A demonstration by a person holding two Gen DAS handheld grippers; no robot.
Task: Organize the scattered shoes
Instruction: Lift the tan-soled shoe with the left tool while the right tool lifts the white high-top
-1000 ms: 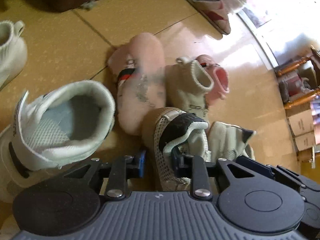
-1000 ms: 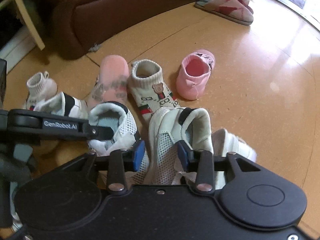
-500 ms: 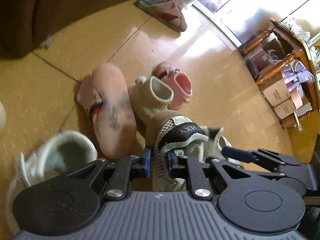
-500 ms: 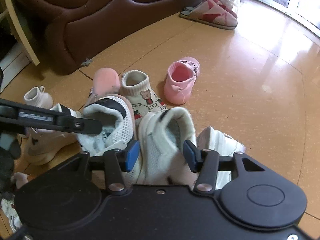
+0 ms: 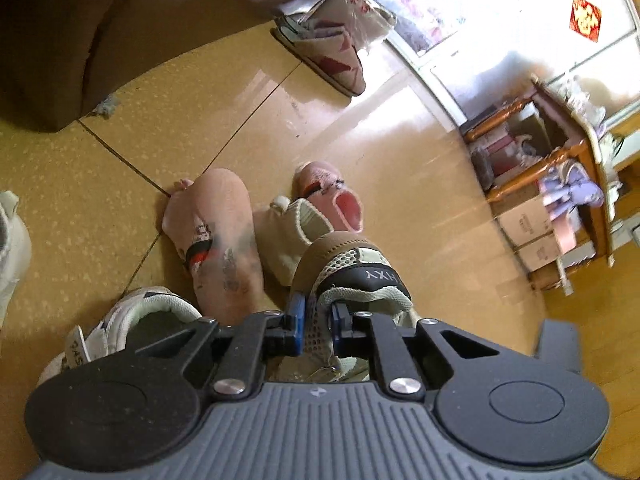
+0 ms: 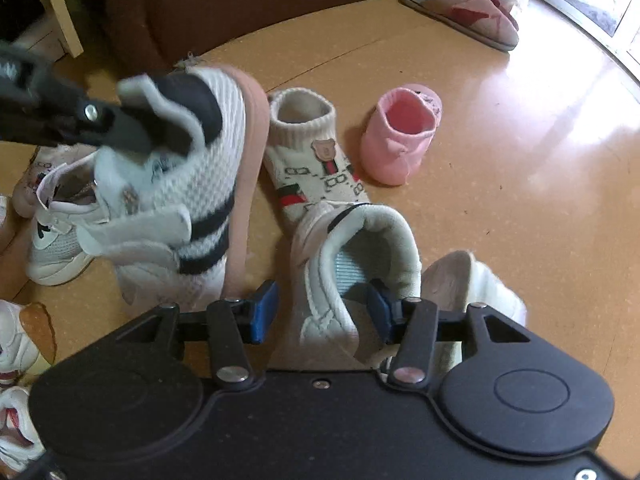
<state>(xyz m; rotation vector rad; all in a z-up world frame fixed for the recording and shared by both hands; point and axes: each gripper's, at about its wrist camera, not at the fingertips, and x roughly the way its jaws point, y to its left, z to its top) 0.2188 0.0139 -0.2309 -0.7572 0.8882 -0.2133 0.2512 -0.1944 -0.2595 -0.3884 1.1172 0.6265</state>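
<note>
My left gripper [image 5: 319,320] is shut on the side wall of a white mesh sneaker [image 5: 352,276] with a black heel tab and a tan sole, and holds it off the floor. The right wrist view shows that sneaker [image 6: 180,184] hanging at the left, sole turned right. My right gripper [image 6: 322,312] points down over a white sneaker [image 6: 352,256] on the floor. Its jaws are closing. One finger stands outside the shoe's left wall and the other over its opening, with a gap still showing at the left pad.
On the tan tile floor [image 6: 520,200] lie a cream sock shoe with a bear badge [image 6: 308,160], a pink sock shoe [image 6: 400,136], more white sneakers [image 6: 56,240] and pink slippers [image 6: 468,16]. A brown sofa [image 6: 240,0] stands behind. Wooden furniture with boxes [image 5: 560,184] stands at the right.
The left gripper closed on the mesh sneaker and lifted it off the floor, tilting it. The right gripper stayed over the white sneaker, jaws about as wide.
</note>
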